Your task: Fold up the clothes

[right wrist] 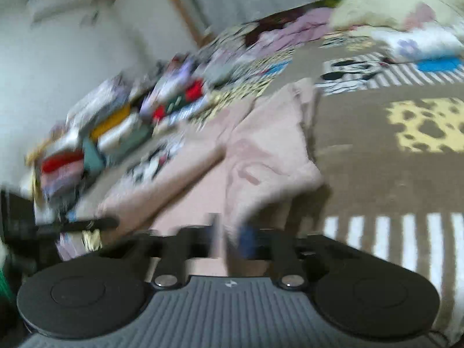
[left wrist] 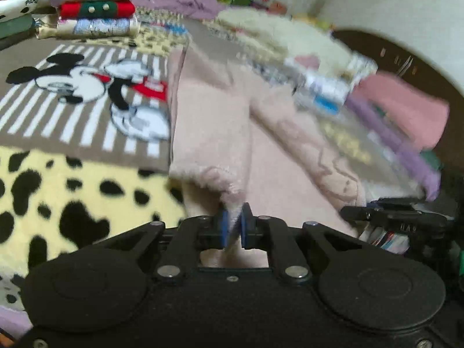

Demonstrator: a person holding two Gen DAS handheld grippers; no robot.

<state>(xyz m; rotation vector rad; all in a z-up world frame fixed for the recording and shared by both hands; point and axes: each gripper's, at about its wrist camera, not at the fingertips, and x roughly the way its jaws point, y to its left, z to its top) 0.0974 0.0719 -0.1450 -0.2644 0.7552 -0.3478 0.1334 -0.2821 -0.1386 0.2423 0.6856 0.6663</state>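
While a pale pink fleece garment (left wrist: pixel 211 133) lies spread across a cartoon-print blanket (left wrist: pixel 72 110), the left tongs (left wrist: pixel 234 226) pinch one of its hemmed edges, the two blue pads closed to a narrow gap with the fabric caught between them. From the pinch the cloth rises and fans out ahead of the tongs over the blanket's striped panel and its yellow, black-spotted patch.

Seen from the right wrist, the same pink garment (right wrist: pixel 261 150) runs in rumpled folds away from the right tongs (right wrist: pixel 232 240). Motion blur smears this view, yet a fold of pink cloth passes between the two fingers, which stand close together around it; a blue pad (right wrist: pixel 246 239) shows just right of the fabric.

At the far left of the blanket sits a stack of folded clothes (left wrist: pixel 95 8), red and green layers among them. A loose heap of unfolded garments (left wrist: pixel 293 40), cream, white and pink, sprawls to the right. At the right edge of the left wrist view, the black body of the other gripper shows low beside the pink cloth.
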